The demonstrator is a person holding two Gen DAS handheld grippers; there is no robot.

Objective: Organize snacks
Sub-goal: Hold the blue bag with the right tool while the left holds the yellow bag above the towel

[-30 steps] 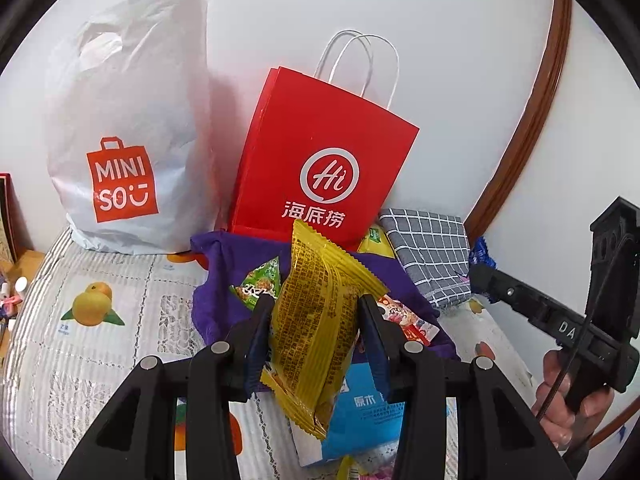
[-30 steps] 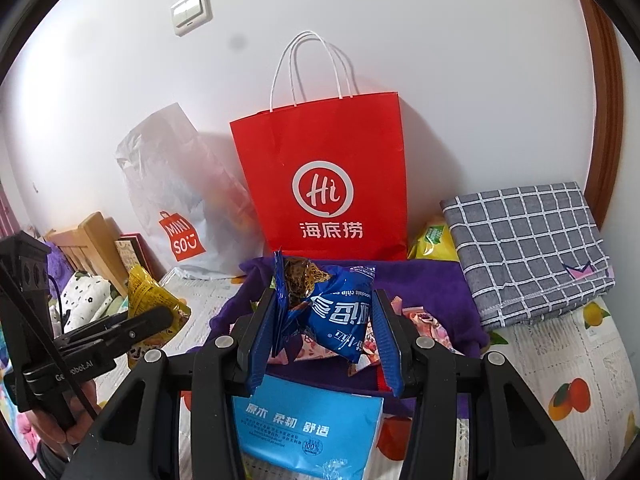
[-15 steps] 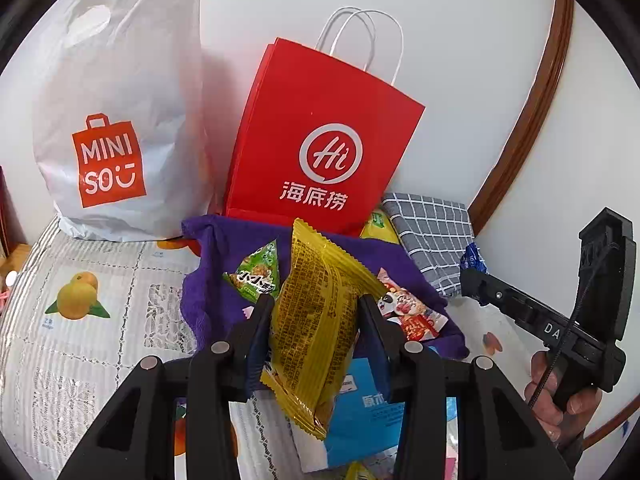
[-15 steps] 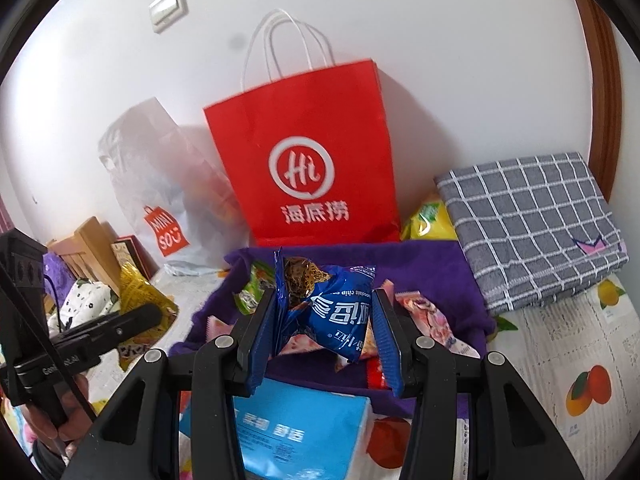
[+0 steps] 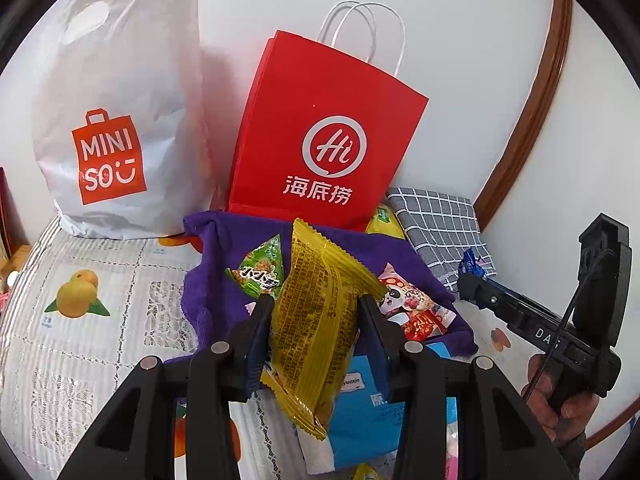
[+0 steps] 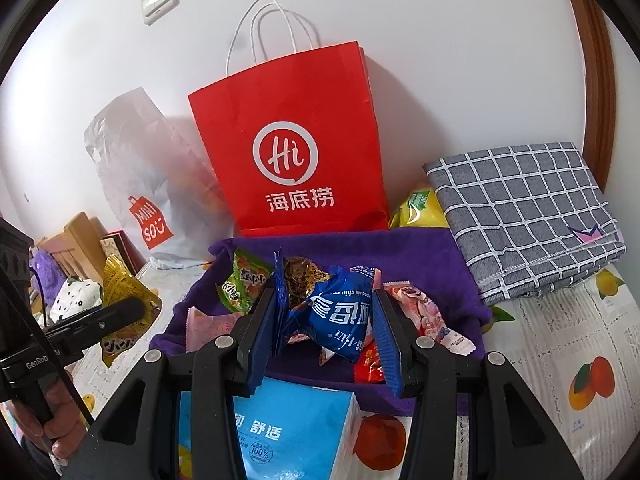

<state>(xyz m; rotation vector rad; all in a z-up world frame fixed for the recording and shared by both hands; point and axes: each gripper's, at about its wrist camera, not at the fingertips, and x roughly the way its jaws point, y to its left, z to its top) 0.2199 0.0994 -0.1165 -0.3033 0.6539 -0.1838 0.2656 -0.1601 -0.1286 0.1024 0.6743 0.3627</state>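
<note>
My left gripper is shut on a yellow snack packet and holds it upright above the purple cloth. My right gripper is shut on a blue snack packet with a small gold-wrapped item, above the same cloth. A green triangular snack and a panda-print packet lie on the cloth. The red paper bag stands behind the cloth against the wall; it also shows in the right wrist view. The right gripper also shows at the right of the left wrist view.
A white MINISO plastic bag stands left of the red bag. A folded grey checked cloth lies at right, with a yellow-green packet beside it. A blue tissue pack lies in front. The tablecloth has a fruit print.
Both grippers moved forward, closer to the red bag and purple cloth, each still holding its packet.
</note>
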